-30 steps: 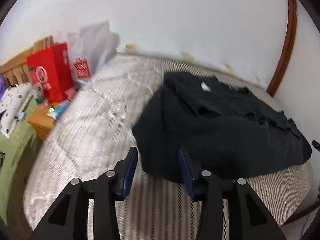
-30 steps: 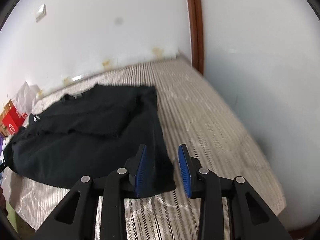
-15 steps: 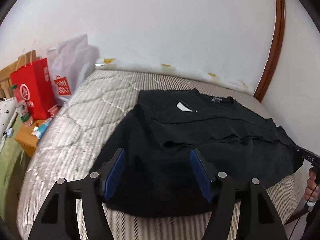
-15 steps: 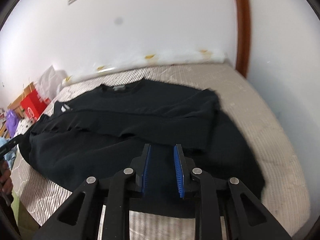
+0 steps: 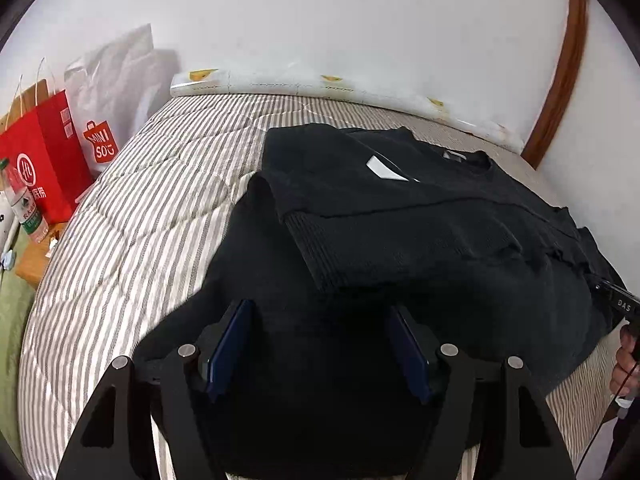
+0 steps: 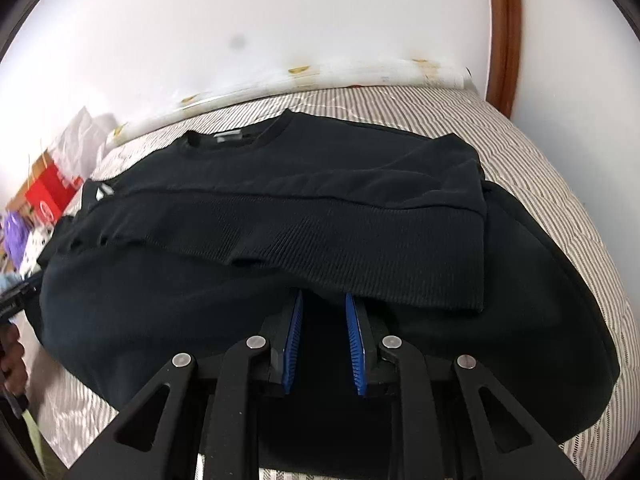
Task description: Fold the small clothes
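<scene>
Left wrist view: our left claw gapes over the shirt at lower centre; right claw, narrowly open, holds nothing. Next, pinch the hem.

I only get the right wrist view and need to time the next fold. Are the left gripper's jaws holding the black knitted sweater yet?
Observer: No. The left gripper is open, its jaws spread wide over the near part of the black knitted sweater, with no fabric pinched between them.
Operator: Anything beside the bed on that side that I should avoid?
Observer: A clear plastic bottle with a green label stands next to the wooden bedside stand.
</scene>
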The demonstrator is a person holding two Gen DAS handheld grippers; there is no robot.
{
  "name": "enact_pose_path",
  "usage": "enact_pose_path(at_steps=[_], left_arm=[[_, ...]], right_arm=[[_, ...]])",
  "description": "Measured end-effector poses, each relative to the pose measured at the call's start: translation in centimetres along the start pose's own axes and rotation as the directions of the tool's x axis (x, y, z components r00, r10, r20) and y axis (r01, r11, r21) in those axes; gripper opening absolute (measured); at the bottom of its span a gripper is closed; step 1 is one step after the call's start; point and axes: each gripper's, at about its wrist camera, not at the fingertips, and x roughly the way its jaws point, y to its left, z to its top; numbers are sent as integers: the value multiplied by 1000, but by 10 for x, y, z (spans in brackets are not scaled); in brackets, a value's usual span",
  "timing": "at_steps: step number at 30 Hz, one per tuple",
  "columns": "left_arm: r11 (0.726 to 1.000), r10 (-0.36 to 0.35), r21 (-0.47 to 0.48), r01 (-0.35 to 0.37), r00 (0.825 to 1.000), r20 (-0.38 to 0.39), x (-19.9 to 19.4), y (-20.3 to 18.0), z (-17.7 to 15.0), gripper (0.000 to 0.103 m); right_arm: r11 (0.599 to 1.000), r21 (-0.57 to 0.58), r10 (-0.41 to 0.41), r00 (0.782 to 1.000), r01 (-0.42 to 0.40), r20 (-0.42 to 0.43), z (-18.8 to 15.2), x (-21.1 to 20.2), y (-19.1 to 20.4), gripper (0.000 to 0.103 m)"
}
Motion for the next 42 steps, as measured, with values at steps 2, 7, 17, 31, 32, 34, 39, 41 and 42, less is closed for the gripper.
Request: enact_pose_path(at_steps=[2, 7, 17, 31, 32, 34, 39, 41, 42], left_arm=[[1000, 17, 10, -17, 1000, -10, 6, -3, 8, 68], [999, 42, 20, -42, 999, 0, 14, -10, 25, 65], [997, -48, -51, 50, 998, 30, 33, -4, 66, 64], [989, -42, -137, 47, 998, 40, 68, 13, 127, 64], [990, -43, -134, 46, 999, 32, 71, 14, 127, 64], [993, -35, -116, 36, 999, 11, 78, 12, 126, 64], [997, -5, -82, 5, 1000, -2, 92, 6, 123, 52], [997, 1, -72, -1, 1000, 2, 94, 3, 124, 45], [998, 6, -68, -5, 1000, 4, 94, 2, 125, 41]], right_arm=[[1000, -3, -17, 1000, 17, 0, 6, 2, 0, 21], [999, 8, -34, 999, 34, -1, 22, 5, -2, 21], [998, 55, 4, 999, -2, -33, 72, 34, -12, 21], [993, 80, -84, 996, 83, 3, 135, 66, -33, 27], [992, 77, -97, 995, 96, 11, 135, 65, -37, 29], [990, 67, -122, 992, 121, 19, 133, 65, -42, 43], [987, 81, -136, 990, 138, -25, 130, 81, -59, 49], [987, 82, -133, 990, 135, -38, 129, 88, -61, 49], [988, 71, -137, 989, 140, -46, 130, 93, -60, 49]])
